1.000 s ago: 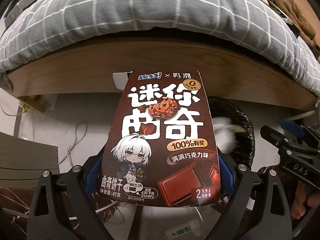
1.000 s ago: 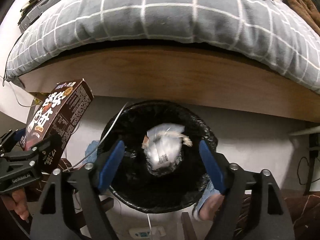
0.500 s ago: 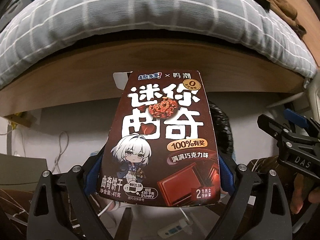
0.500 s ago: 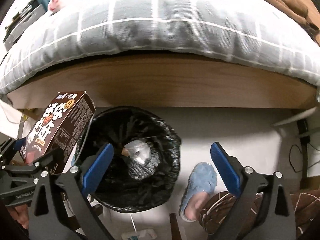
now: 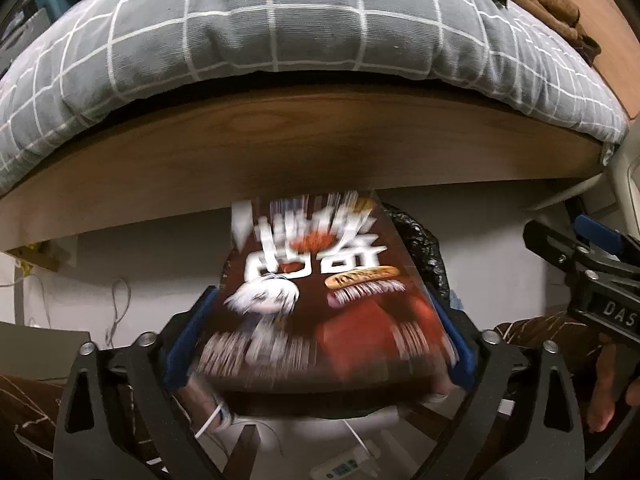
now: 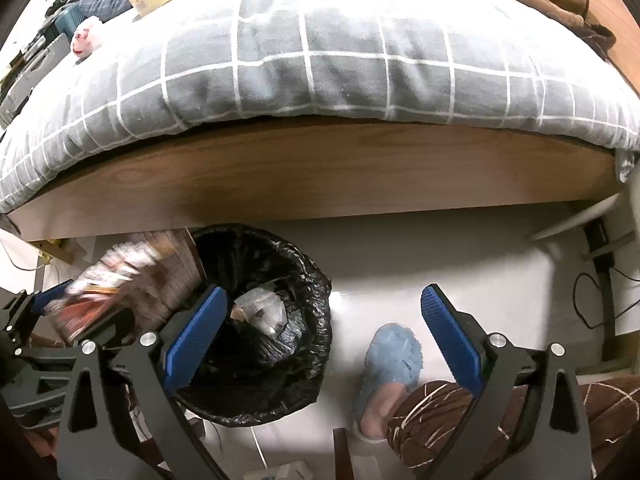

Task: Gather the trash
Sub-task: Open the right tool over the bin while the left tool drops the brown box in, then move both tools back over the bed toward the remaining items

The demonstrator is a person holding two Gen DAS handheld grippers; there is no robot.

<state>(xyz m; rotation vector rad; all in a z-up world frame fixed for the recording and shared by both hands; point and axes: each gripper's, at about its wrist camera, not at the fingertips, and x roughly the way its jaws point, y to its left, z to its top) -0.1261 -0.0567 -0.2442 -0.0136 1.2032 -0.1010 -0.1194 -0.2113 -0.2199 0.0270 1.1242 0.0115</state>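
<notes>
1. Nearest the left camera: left gripper (image 5: 318, 334) spread around motion-blurred cookie box (image 5: 320, 300), grip uncertain, likely mid-drop.
2. Alongside: right gripper (image 6: 322, 338) wide open, holding nothing.
3. Beyond: black-lined bin (image 6: 260, 320) beside box, crumpled wrapper (image 6: 260, 314) inside.
4. Farthest: bed frame (image 6: 320, 176).

Blurred brown cookie box (image 5: 320, 300) tilts beside the black-lined trash bin (image 6: 280, 360).
</notes>
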